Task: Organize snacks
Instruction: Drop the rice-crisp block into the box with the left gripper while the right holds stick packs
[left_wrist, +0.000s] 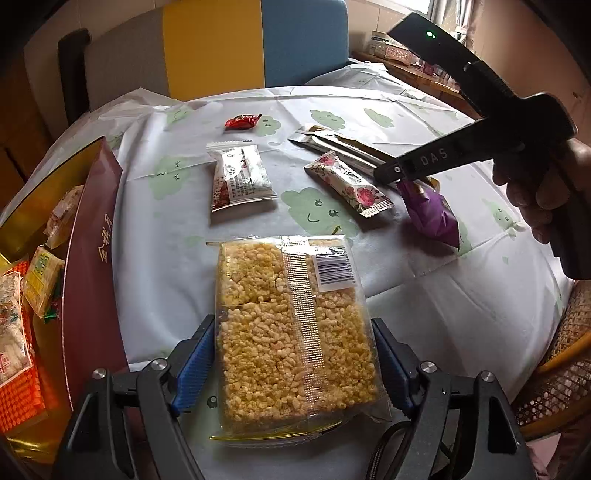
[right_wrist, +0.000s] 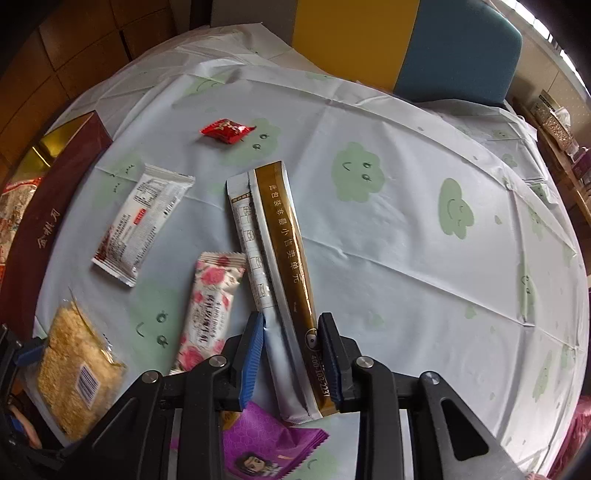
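Snacks lie scattered on a round worktop (left_wrist: 406, 295) under a pale cloth printed with green clouds.

Left wrist view: the left tool (left_wrist: 293, 363) stands wide, its blue pads against the two long sides of a clear pack of puffed-rice cake (left_wrist: 291, 328) that rests at the near edge. Past it lie a white sachet with red print (left_wrist: 240, 175), a small red candy (left_wrist: 242, 122) toward the far edge, and a rose-printed bar (left_wrist: 349, 184). A maroon box (left_wrist: 92, 258) with a gold lining sits at the left edge and holds several wrapped snacks. At the right edge a hand (left_wrist: 535, 188) grips the right tool, which points down over a gold stick pack (left_wrist: 340, 146) and a purple packet (left_wrist: 432, 210).

Right wrist view: the right tool (right_wrist: 291, 358) is narrow and closing, with the gold stick pack (right_wrist: 284, 240) and a silver stick pack (right_wrist: 255, 243) lying side by side between its blue pads. I cannot tell whether the pads already press them. The rose-printed bar (right_wrist: 208, 310) lies just left of the sticks, the purple packet (right_wrist: 266, 443) nearest the near edge, the white sachet (right_wrist: 142, 221) and red candy (right_wrist: 227, 130) farther off, and the rice-cake pack (right_wrist: 79, 373) at the lower left.
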